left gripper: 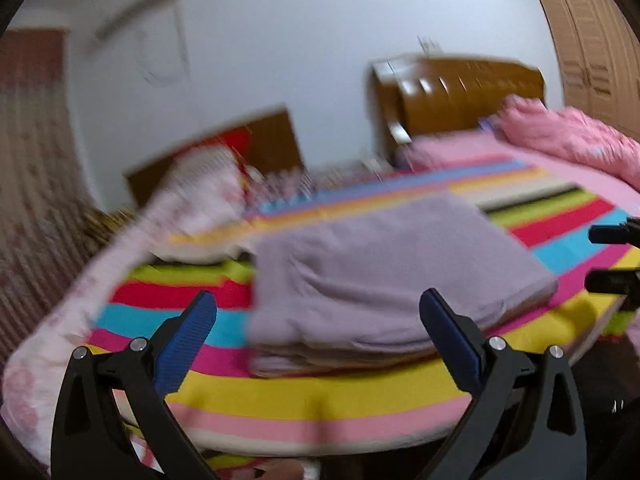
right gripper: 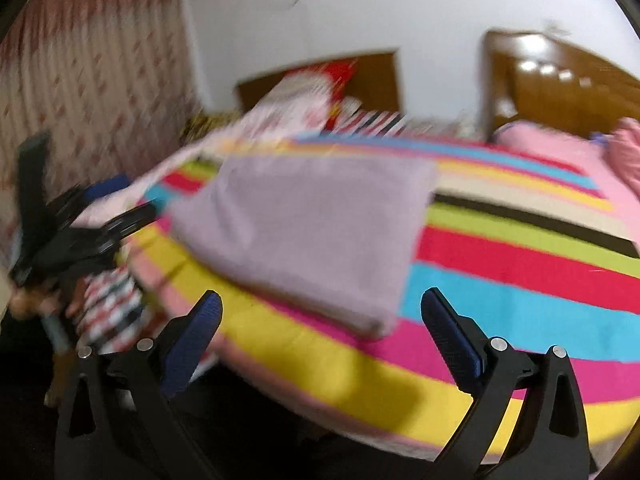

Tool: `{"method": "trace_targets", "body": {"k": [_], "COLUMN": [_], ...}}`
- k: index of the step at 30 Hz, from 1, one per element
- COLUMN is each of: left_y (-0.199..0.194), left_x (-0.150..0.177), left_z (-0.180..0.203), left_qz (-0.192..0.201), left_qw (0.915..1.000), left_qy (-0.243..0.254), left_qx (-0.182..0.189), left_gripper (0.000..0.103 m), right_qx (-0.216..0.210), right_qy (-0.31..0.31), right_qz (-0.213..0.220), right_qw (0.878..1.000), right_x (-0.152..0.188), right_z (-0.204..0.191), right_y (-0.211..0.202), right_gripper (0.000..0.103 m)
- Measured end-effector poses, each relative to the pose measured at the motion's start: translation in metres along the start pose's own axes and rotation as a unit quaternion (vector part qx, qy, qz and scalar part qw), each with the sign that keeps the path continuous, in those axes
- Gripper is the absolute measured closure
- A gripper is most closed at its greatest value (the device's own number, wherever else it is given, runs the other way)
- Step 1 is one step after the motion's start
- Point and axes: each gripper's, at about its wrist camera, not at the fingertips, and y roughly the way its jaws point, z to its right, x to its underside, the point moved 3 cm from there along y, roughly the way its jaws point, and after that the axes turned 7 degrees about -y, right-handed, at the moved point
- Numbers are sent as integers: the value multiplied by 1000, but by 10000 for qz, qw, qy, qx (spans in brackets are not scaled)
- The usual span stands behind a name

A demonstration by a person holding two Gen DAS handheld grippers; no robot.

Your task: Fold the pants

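Note:
The lilac pants [left gripper: 384, 276] lie folded into a thick rectangular stack on the striped bedspread [left gripper: 320, 396]. My left gripper [left gripper: 318, 308] is open and empty, raised just in front of the stack's near edge. In the right wrist view the same folded pants [right gripper: 304, 232] lie ahead and slightly left. My right gripper [right gripper: 320, 312] is open and empty, near the stack's front corner. The right gripper's fingers [left gripper: 612, 256] show at the right edge of the left view. The left gripper [right gripper: 100, 216] shows blurred at the left of the right view.
A pink floral quilt [left gripper: 100, 280] lies along the bed's left side. A pink blanket [left gripper: 572, 140] is heaped by the wooden headboard [left gripper: 472, 92]. A curtain [right gripper: 80, 80] hangs at left. The bed's front edge [right gripper: 320, 408] drops to dark floor.

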Motion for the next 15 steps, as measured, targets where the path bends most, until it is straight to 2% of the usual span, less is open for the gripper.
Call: {"method": "trace_targets", "body": {"k": [2, 4, 5, 7, 9, 10, 13, 15], "left_y": [-22, -33, -33, -23, -11, -12, -5, -1], "left_x": [-8, -11, -11, -7, 3, 9, 23, 30], "left_z": [-5, -6, -6, -6, -4, -1, 11, 26], "left_qz": [356, 473, 437, 107, -293, -343, -565, -714], "left_qw": [9987, 9961, 9952, 9935, 9878, 9860, 9820, 9842], "left_qy": [-253, -511, -668, -1087, -1528, -1633, -1794, -1617], "left_qx": [-255, -543, -560, -331, -66, -29, -190, -135], "left_gripper": [1, 1, 1, 1, 2, 2, 2, 2], "right_qx": [207, 365, 429, 515, 553, 573, 518, 483], "right_qy": [158, 283, 308, 305, 268, 206, 183, 249], "right_qz": [243, 447, 501, 522, 409, 289, 28, -99], "right_qw": [9994, 9979, 9973, 9968, 9973, 9977, 9985, 9985], "right_x": [-3, -5, -5, -3, 7, 14, 31, 34], "right_z": [3, 3, 2, -1, -5, -9, -13, -11], "right_y": [-10, -18, -22, -25, -27, -25, -21, -19], "right_gripper": [5, 5, 5, 5, 5, 5, 5, 5]}}
